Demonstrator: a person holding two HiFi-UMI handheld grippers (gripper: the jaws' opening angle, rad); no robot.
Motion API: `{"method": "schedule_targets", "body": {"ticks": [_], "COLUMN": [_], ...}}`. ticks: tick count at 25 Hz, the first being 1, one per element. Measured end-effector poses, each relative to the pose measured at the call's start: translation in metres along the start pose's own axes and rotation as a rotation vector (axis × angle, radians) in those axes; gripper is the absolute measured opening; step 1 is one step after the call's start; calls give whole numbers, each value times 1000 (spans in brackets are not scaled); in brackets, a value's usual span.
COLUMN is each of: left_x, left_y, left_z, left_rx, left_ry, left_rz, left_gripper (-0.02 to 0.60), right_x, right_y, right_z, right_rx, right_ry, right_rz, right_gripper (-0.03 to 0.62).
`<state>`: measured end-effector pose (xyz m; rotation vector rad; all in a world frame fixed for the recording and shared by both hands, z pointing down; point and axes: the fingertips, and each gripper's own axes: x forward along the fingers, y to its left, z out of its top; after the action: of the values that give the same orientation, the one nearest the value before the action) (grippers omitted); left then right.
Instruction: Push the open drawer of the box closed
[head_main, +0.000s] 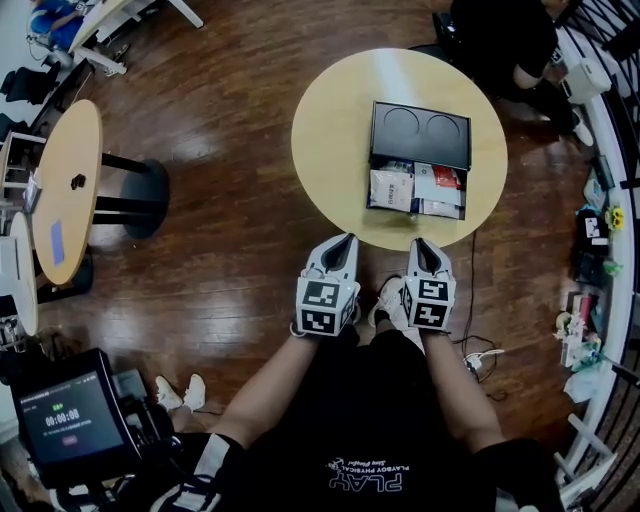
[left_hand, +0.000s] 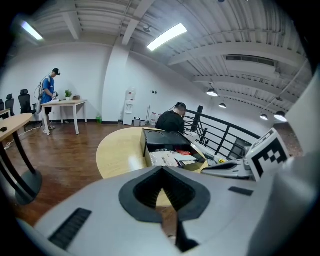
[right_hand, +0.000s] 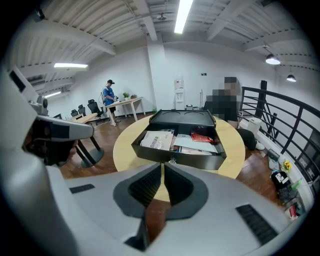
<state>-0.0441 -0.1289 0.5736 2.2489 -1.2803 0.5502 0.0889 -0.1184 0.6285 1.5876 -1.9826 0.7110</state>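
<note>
**Hovering short of the open drawer (head_main: 416, 188), both pairs of jaws pressed together**

The left gripper (left_hand: 162, 172) has its ribbed pads closed tip to tip with nothing between them. The right gripper (right_hand: 163, 169) shows only a thin slit between its pads and is also empty. In the head view both are held side by side at the near edge of the round table (head_main: 320, 150), apart from everything on it.

The box (head_main: 420, 128) sits on that table. Its drawer is pulled out toward the person, front panel (right_hand: 175, 156) nearest.

Handling, as a judgement:
- The drawer looks rigid, so no grasp is needed. Closed jaw tips pressed flat against the middle of the front panel should do.
- The box seems light and the tabletop smooth, so the whole box may slide instead of the drawer.
- Loose packets (right_hand: 159, 140) inside are soft and may catch if they ride up.

Counted: two grippers, one box, one open drawer, two round recesses (head_main: 400, 123) in the box top. There are several packets and papers, too overlapped to number.
</note>
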Motion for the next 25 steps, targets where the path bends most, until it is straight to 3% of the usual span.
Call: {"method": "schedule_targets", "body": {"ticks": [25], "left_x": [-2], "left_y": [25], "left_z": [-13], "left_rx": [-53], "left_ry": [27], "left_rz": [46], "left_gripper": [-3], "right_x": [59], "right_y": [-17], "right_z": [-15], "right_rx": [6], "right_ry": [134], "right_rz": [-68], "right_gripper": [87]}}
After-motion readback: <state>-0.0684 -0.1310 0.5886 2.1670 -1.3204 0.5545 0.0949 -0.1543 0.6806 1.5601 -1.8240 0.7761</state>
